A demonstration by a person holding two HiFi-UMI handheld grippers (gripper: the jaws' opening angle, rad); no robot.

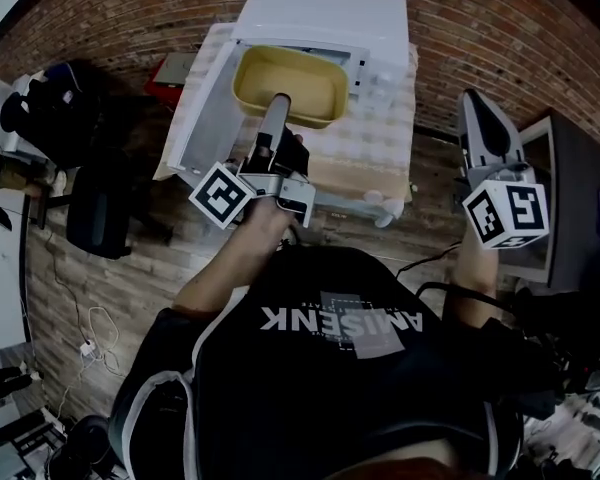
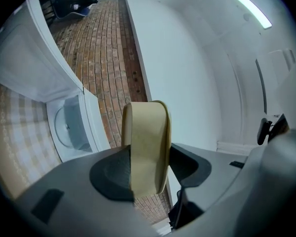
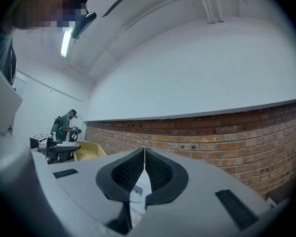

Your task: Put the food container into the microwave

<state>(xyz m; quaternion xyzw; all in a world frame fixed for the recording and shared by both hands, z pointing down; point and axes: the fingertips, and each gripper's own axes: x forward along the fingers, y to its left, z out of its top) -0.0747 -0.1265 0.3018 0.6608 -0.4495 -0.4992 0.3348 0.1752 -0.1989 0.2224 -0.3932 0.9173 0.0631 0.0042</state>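
A shallow yellow food container [image 1: 290, 83] hangs level in front of the white microwave [image 1: 315, 13], right at its opening. The microwave door [image 1: 205, 108] stands swung open to the left. My left gripper [image 1: 278, 105] is shut on the container's near rim. In the left gripper view that rim [image 2: 145, 142] stands pinched between the jaws of the left gripper [image 2: 145, 159], with the microwave cavity and turntable [image 2: 69, 127] at left. My right gripper [image 1: 485, 133] is held off to the right, away from the microwave. Its jaws [image 3: 144, 169] are shut and hold nothing. The container [image 3: 89, 151] shows at left in the right gripper view.
The microwave stands on a table with a checkered cloth [image 1: 380, 153]. A black chair [image 1: 100, 208] is at the left and a dark desk [image 1: 580, 198] at the right. A brick wall [image 1: 500, 28] runs behind. A person [image 3: 66, 125] stands far off.
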